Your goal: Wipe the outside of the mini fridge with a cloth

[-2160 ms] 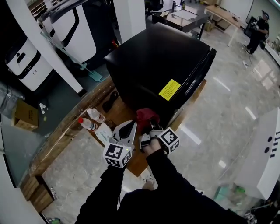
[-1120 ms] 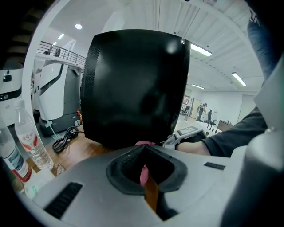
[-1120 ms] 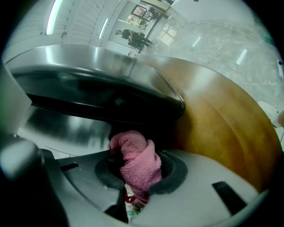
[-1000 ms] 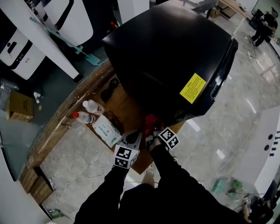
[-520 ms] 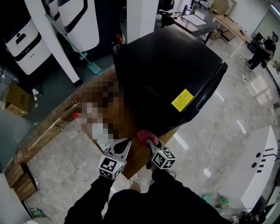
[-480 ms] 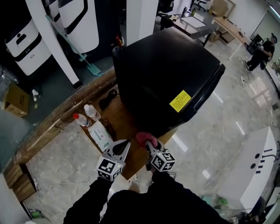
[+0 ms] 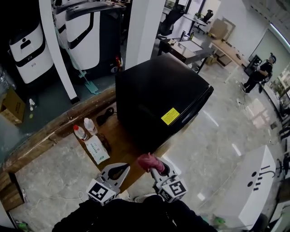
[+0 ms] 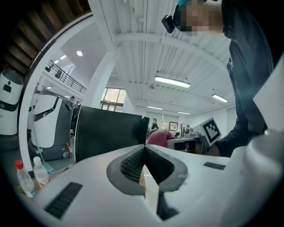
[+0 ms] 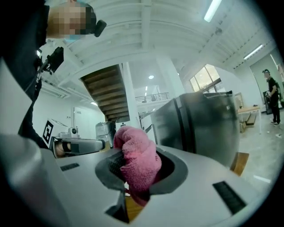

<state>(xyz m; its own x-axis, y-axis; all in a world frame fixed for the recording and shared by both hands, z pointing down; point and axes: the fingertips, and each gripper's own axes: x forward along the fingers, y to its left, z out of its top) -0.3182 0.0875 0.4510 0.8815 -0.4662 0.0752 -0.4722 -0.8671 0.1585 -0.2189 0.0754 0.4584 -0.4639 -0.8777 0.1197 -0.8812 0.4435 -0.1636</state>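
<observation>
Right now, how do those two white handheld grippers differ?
The left white gripper has its jaws shut together on nothing; the right white gripper is clamped on a bunched pink cloth. In the head view, the right one sits nearer the black mini fridge than the left. Both carry a square-marker cube.

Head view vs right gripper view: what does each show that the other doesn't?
Head view only: two bottles on the wooden platform, the yellow label on the mini fridge. Right gripper view only: the staircase underside, a ceiling light. Both: the pink cloth clamped in the right claw, the mini fridge.
</observation>
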